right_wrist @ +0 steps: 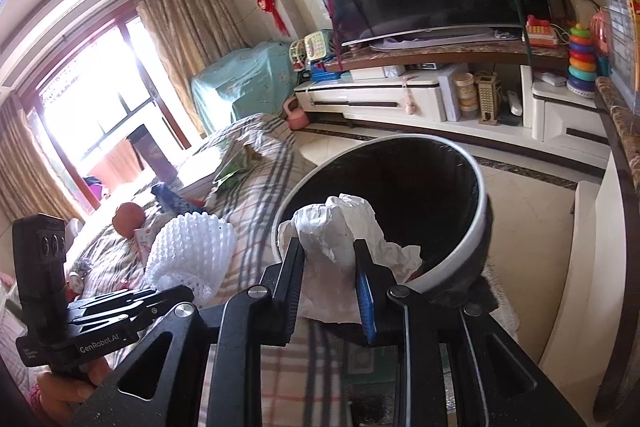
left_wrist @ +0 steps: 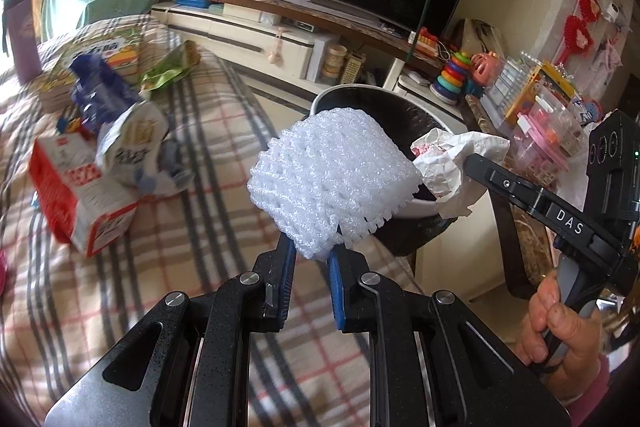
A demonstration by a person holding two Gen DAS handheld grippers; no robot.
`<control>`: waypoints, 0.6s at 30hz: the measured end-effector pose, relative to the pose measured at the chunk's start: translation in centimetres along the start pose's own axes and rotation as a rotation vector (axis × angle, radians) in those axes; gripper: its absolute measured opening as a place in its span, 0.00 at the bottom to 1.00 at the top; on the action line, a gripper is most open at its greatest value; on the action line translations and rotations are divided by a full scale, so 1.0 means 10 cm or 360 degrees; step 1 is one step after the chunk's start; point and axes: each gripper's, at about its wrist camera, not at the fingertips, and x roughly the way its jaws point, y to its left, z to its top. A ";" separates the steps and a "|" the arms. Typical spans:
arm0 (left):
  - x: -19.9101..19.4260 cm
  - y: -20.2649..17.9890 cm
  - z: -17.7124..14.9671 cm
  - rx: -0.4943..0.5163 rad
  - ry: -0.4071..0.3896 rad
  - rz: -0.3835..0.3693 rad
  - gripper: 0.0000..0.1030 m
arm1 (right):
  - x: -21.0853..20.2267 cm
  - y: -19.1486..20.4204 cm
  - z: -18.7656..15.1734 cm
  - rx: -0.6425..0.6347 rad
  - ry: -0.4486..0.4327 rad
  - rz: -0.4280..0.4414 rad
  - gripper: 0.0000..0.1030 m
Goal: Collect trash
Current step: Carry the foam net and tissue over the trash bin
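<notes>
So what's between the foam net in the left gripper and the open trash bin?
Nothing solid: in the right wrist view the foam net hangs over checked bedcover, short of the trash bin. The crumpled paper is already at the rim.

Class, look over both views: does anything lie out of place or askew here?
Yes. Packaging litters the plaid bed cover: a red-and-white carton on its side, a crumpled white bag and a green wrapper. The bin looks tilted, perhaps only from the lens.

Plaid-covered bed (left_wrist: pixel 192 227), red-and-white carton (left_wrist: pixel 76 191), crumpled white packet (left_wrist: pixel 136 143), green wrapper (left_wrist: pixel 170 71), books (left_wrist: pixel 100 55) lying on it
</notes>
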 end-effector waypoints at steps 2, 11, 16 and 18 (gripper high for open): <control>0.04 -0.05 0.06 0.0013 -0.0001 -0.0007 0.14 | 0.00 -0.05 0.02 0.0009 -0.0004 -0.0010 0.24; 0.22 -0.23 0.33 0.0080 0.0002 -0.0031 0.14 | 0.08 -0.19 0.14 0.0012 -0.0002 -0.0035 0.24; 0.36 -0.29 0.44 0.0092 0.0027 -0.0042 0.14 | 0.14 -0.24 0.20 0.0012 0.0006 -0.0043 0.24; 0.40 -0.31 0.47 0.0092 0.0038 -0.0045 0.14 | 0.17 -0.26 0.21 0.0011 0.0017 -0.0050 0.24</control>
